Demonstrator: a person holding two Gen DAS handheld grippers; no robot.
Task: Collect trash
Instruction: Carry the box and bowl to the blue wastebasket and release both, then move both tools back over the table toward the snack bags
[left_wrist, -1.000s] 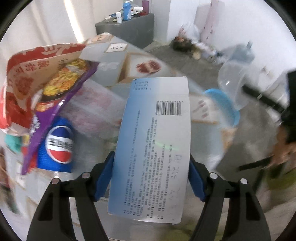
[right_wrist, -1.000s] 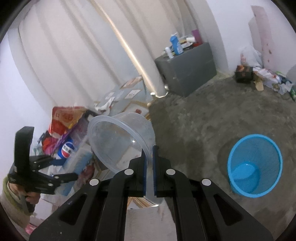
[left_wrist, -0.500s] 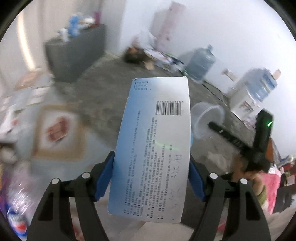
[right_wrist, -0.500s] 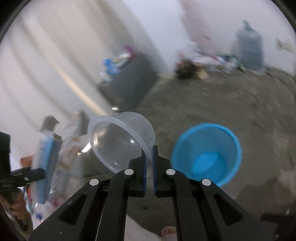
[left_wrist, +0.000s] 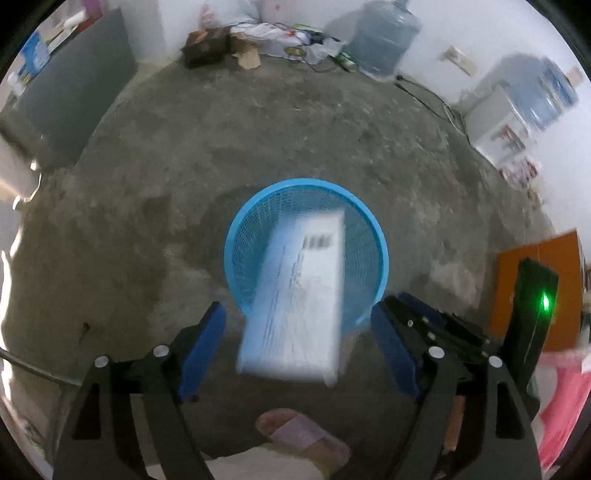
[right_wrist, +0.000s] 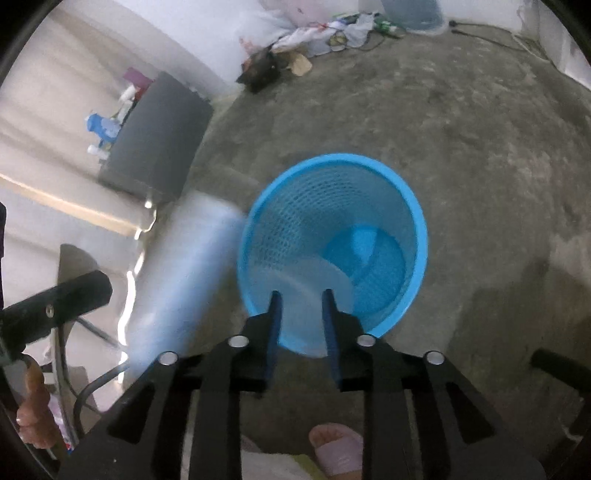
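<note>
My blue-and-white carton (left_wrist: 295, 306) hangs blurred over the mouth of the blue mesh basket (left_wrist: 236, 236), its far end already inside the rim. I can make out a barcode near its top and rows of small print below, but nothing I can read. The left gripper (left_wrist: 297, 332) has let go: its jaws are opening, blue pads (left_wrist: 203, 332) standing clear on both sides of the carton.

Through the right camera, the clear plastic cup (right_wrist: 317, 280) shows as a pale smear inside the basket (right_wrist: 417, 229), just past my right gripper (right_wrist: 301, 314). Those jaws are opening too, and the pads no longer press the cup. The carton (right_wrist: 177, 280) streaks past the basket's left side.

The basket stands on a bare concrete floor (left_wrist: 184, 166). A pink slipper (right_wrist: 338, 448) shows below. A water jug (left_wrist: 384, 33) stands by the far wall, its label unreadable.
</note>
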